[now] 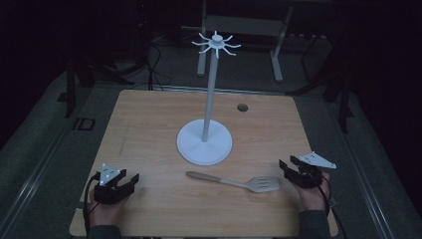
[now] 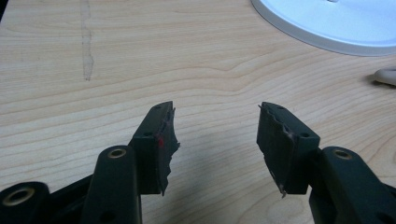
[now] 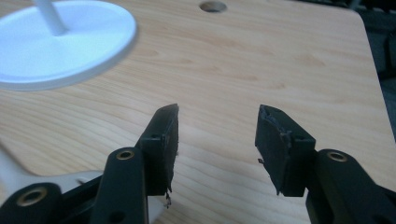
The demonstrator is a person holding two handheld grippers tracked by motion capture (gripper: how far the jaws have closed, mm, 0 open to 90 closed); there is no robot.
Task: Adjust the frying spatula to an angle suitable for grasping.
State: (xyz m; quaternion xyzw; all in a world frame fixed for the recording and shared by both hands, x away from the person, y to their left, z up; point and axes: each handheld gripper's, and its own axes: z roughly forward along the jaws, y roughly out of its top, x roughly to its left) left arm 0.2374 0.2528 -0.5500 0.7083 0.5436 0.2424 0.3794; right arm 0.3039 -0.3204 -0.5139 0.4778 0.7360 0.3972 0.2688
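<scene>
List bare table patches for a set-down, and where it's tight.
Free: the table left of the stand, up to the back edge; right of the stand, between the hole and right gripper; the front strip below the spatula. Tight: between stand base and spatula, and by the left gripper.

Stand at table centre; spatula at 6 o'clock of it; hole at its 1 o'clock.

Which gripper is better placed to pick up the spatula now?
Probably the right gripper: open, right beside the spatula head. The left gripper, also open, sits farther from its handle.
</scene>
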